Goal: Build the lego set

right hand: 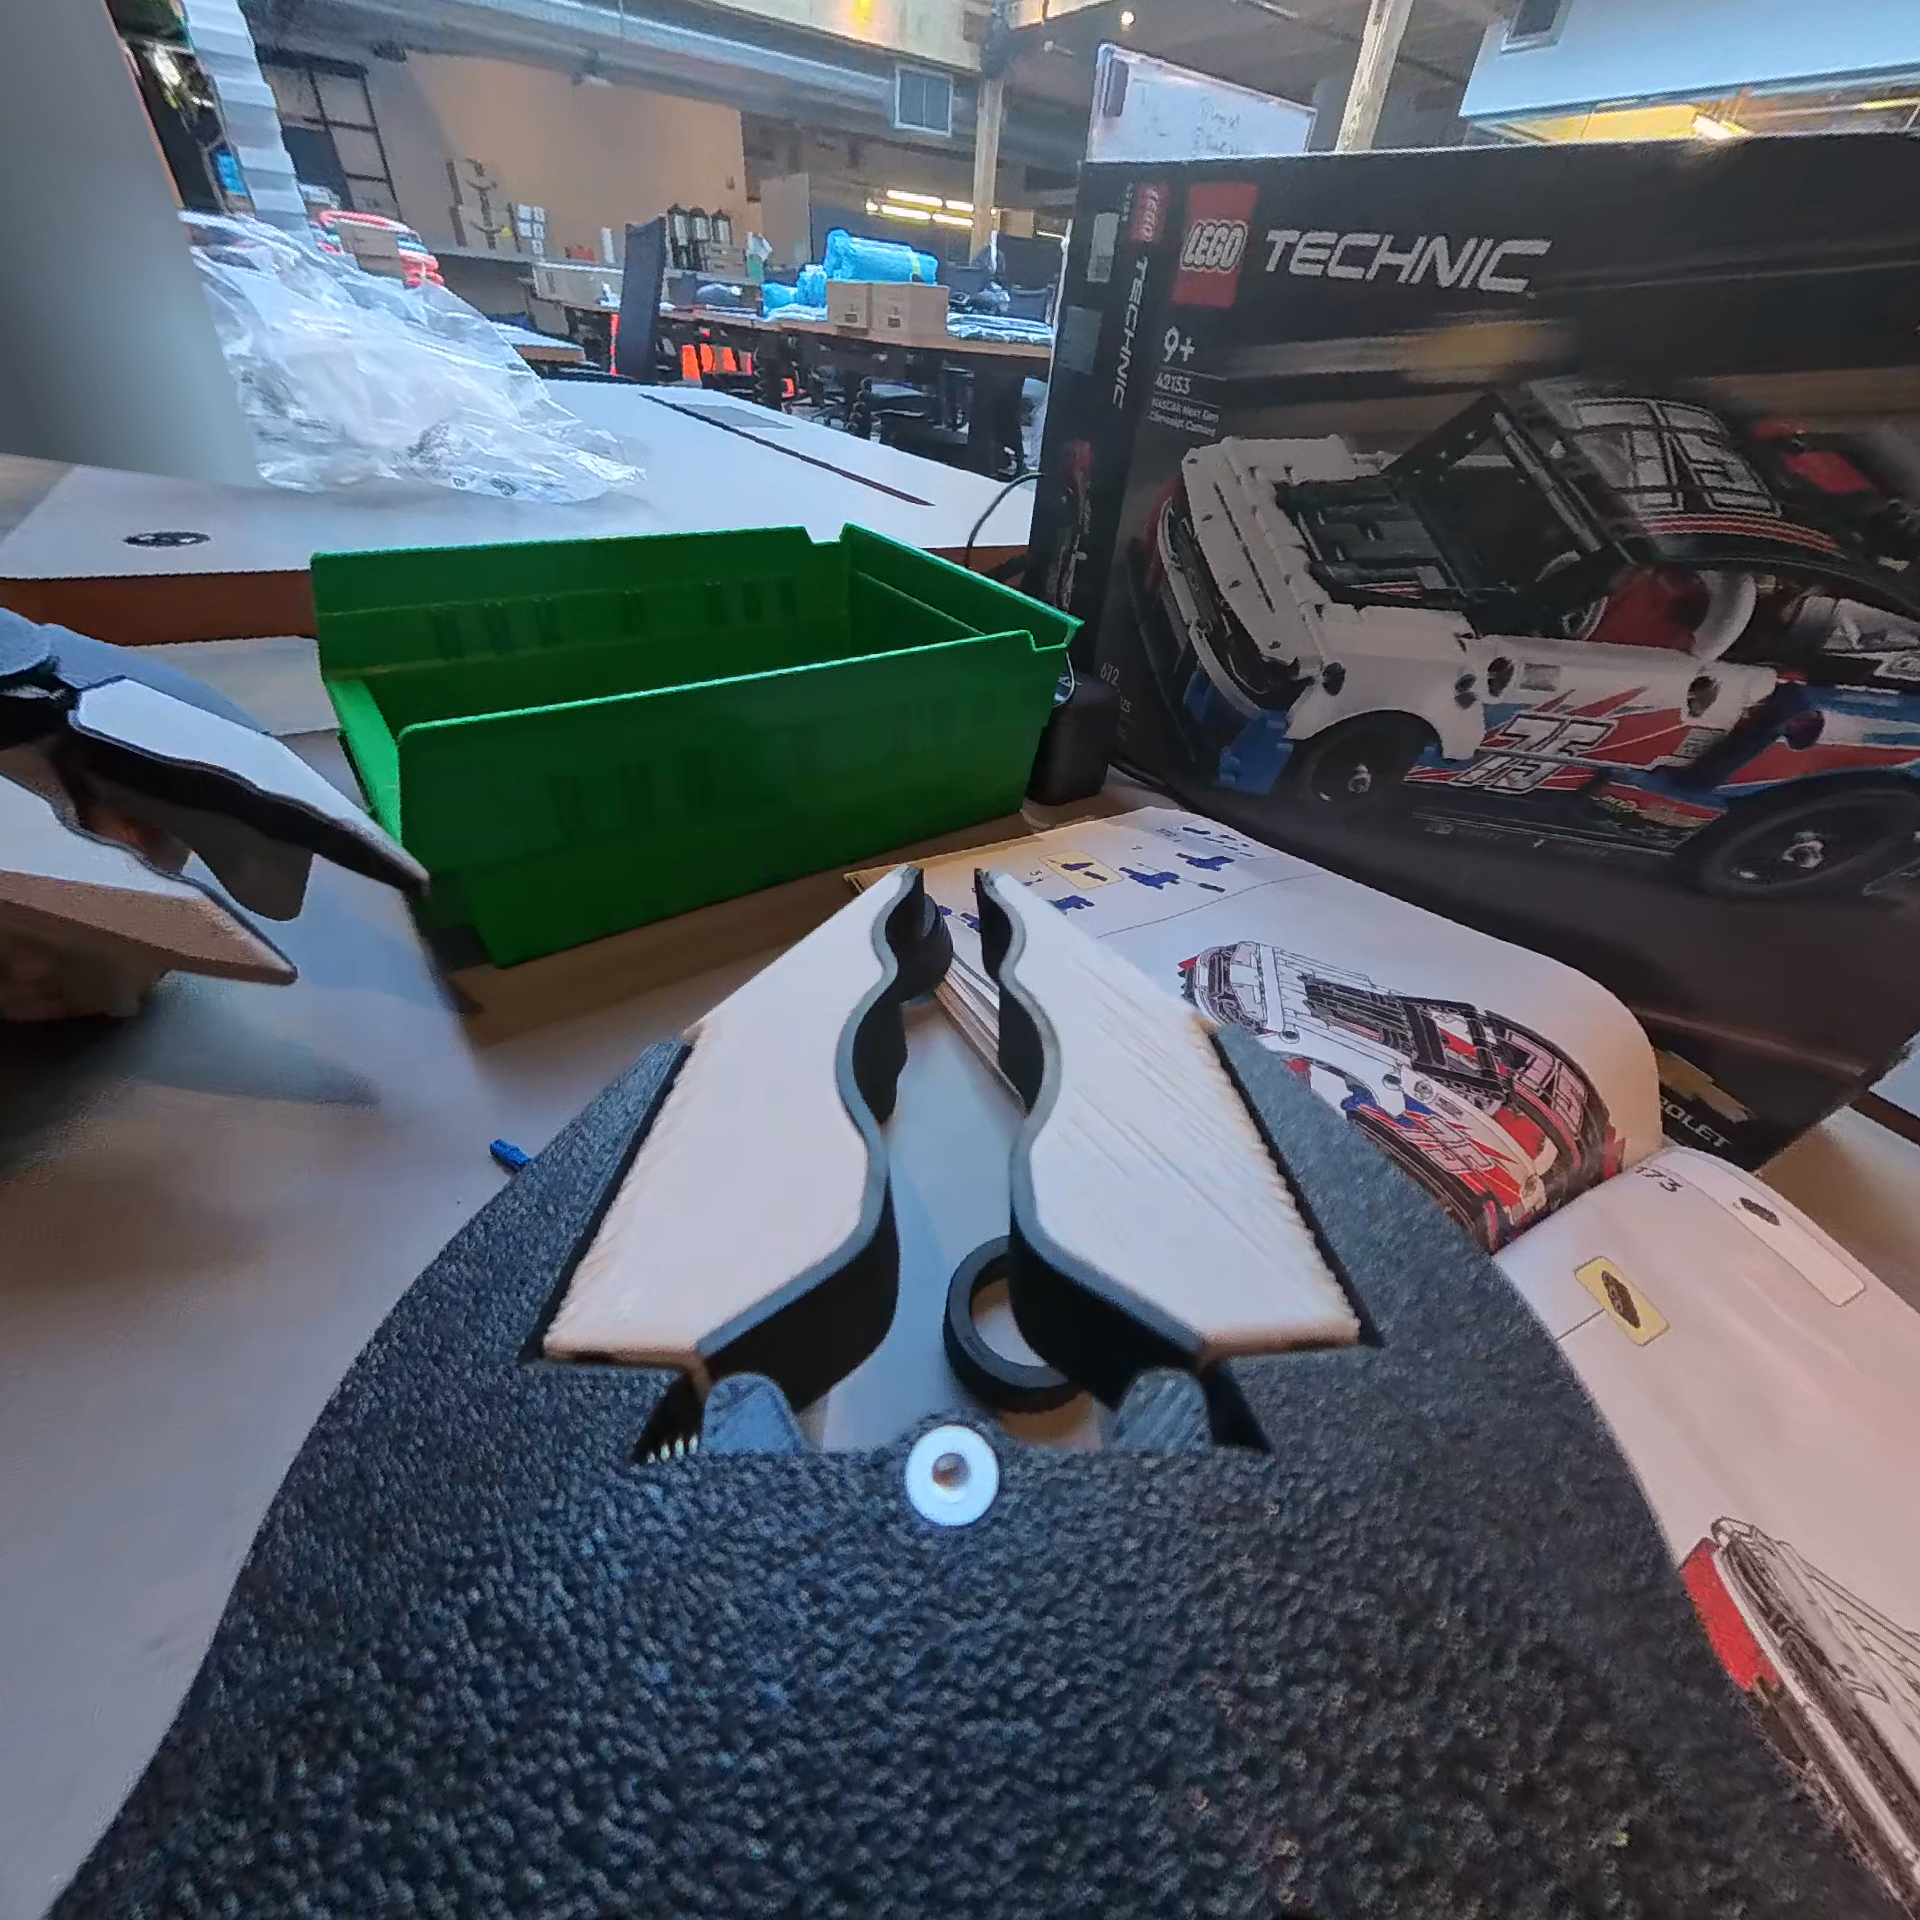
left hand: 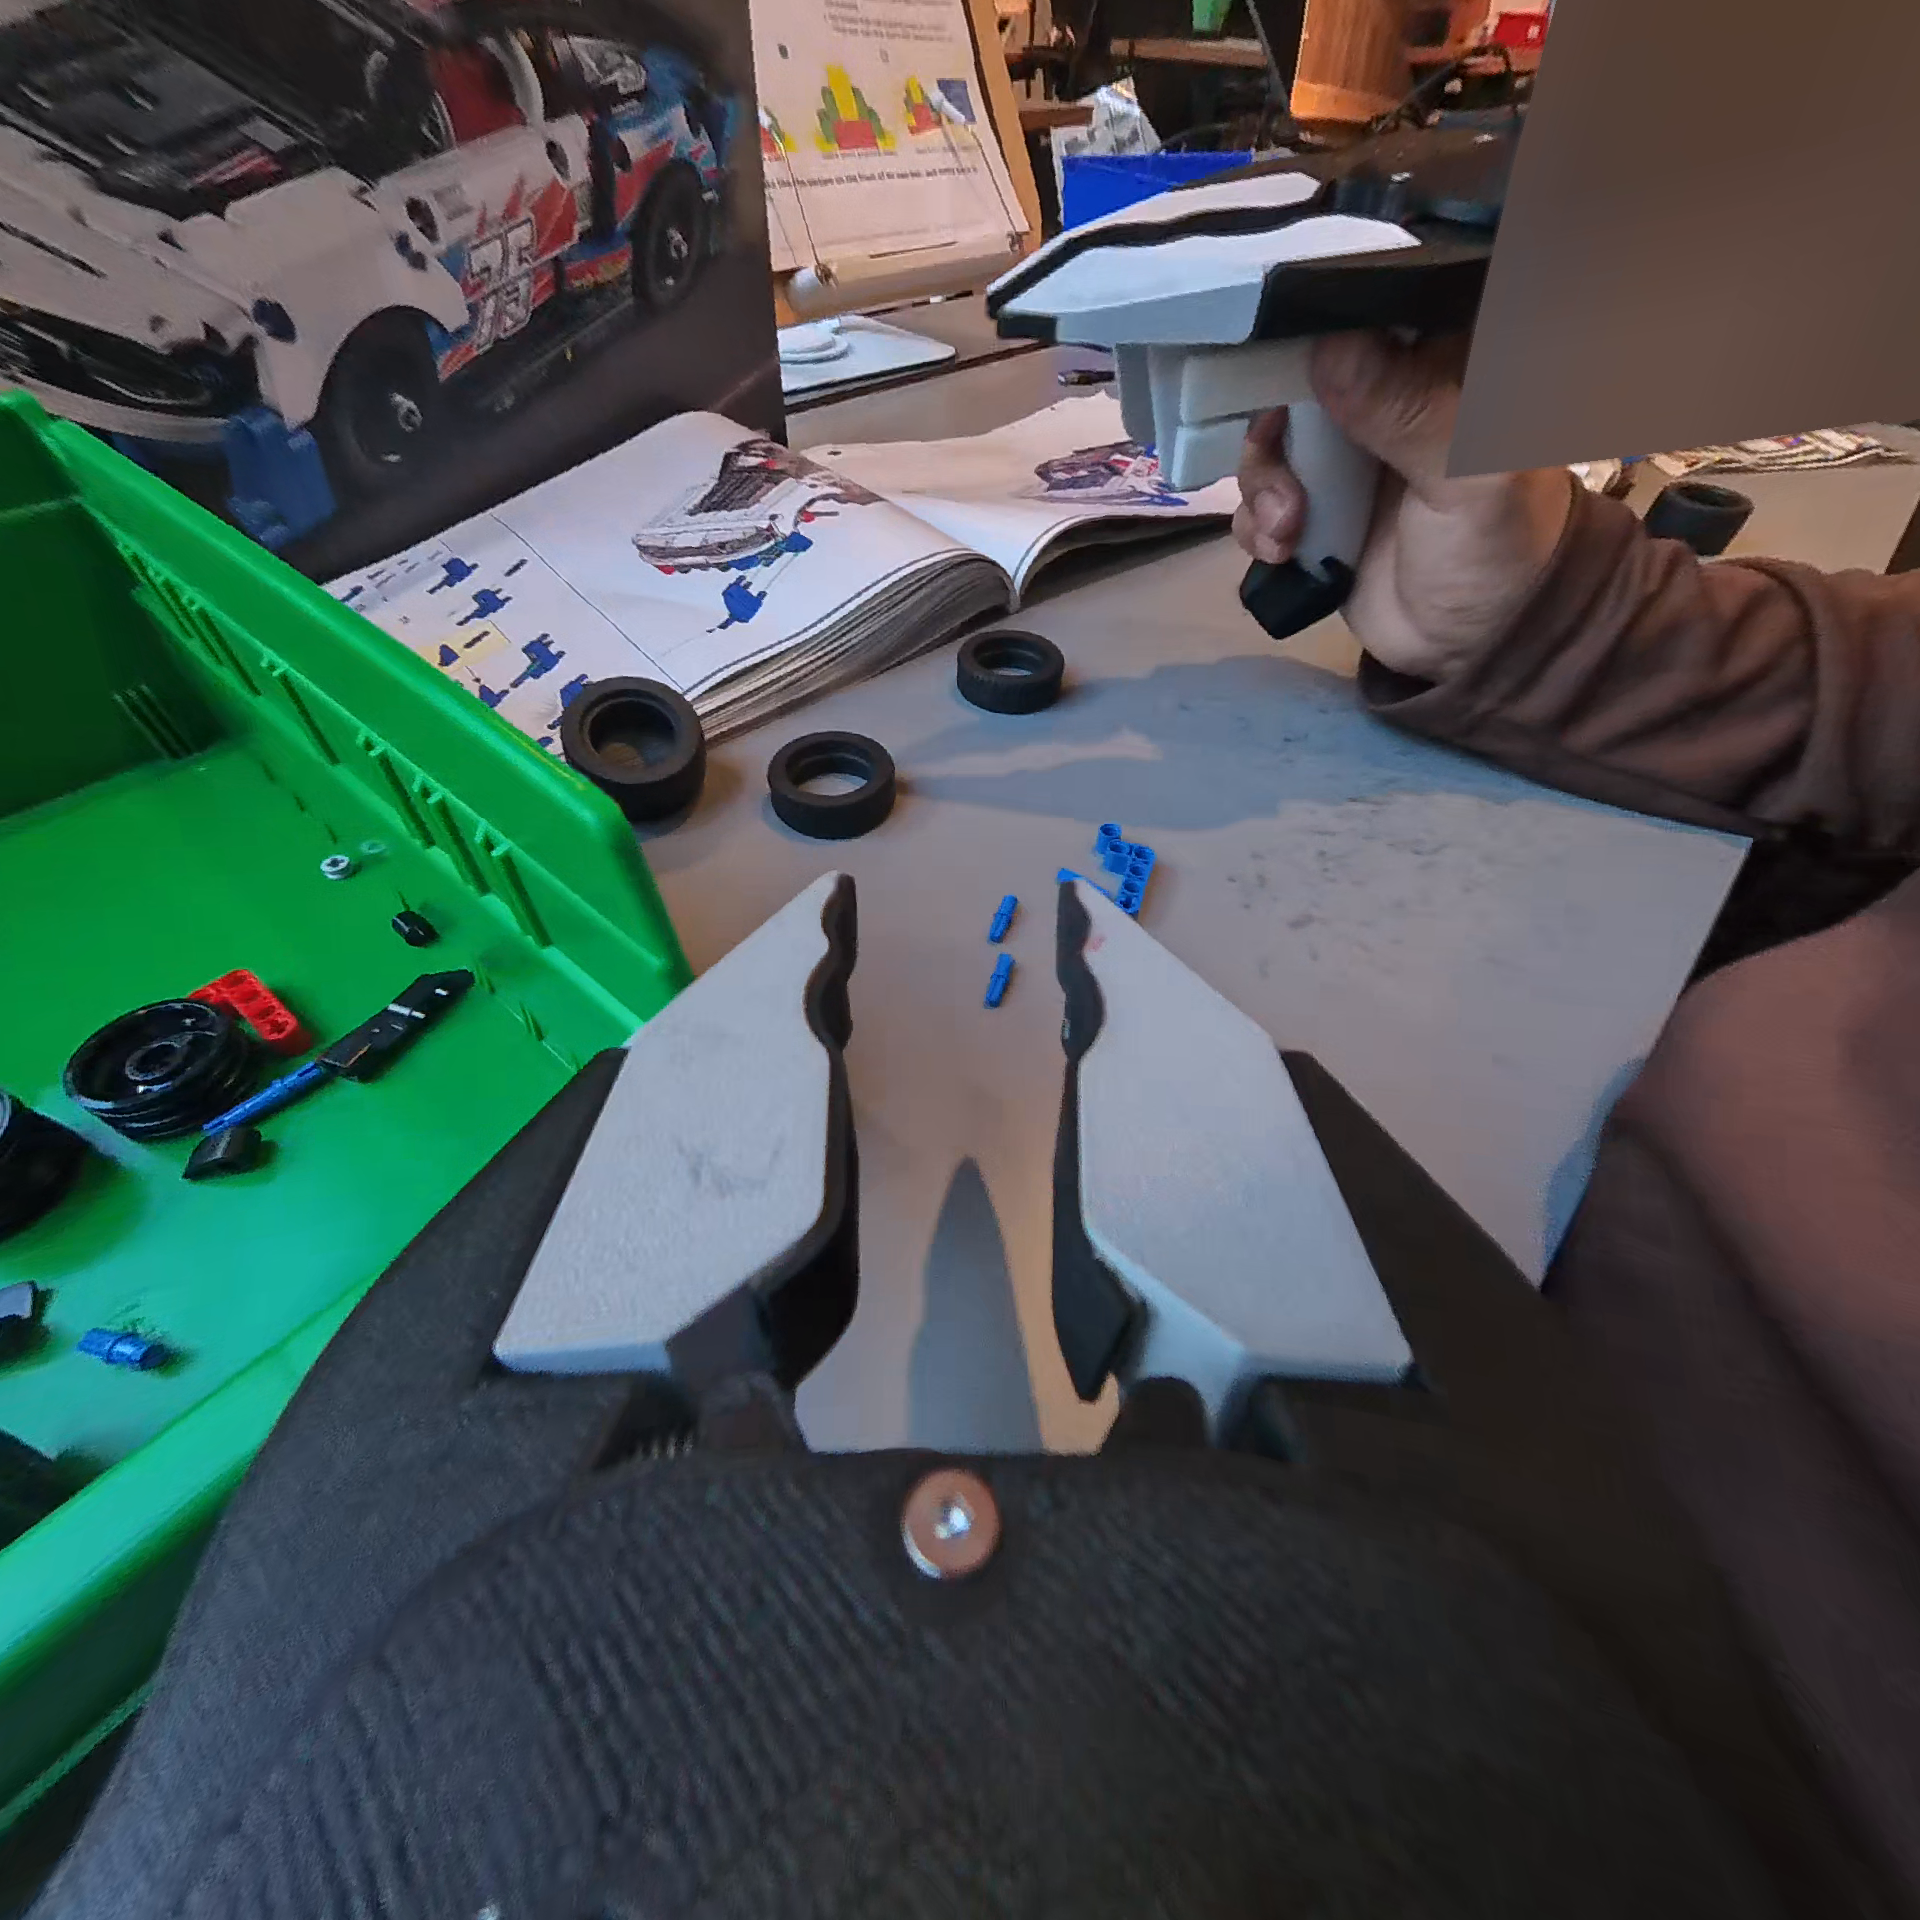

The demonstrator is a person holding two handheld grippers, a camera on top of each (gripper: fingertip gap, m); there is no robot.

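While the left gripper [left hand: 956, 904] hangs over the grey table [left hand: 1351, 1039] with its fingers spread and empty, two blue pins [left hand: 1000, 948] lie between the tips, likely lined up for a pick. A blue angled beam [left hand: 1124, 864] sits just beside them, three black tyres [left hand: 831, 781] near the open instruction booklet [left hand: 790, 561], kept in sight for reference. Spare parts, including a black wheel rim [left hand: 161, 1065], wait in the green bin [left hand: 582, 831]. The right gripper [right hand: 949, 881] hovers lifted, fingers slightly parted, gripping nothing.
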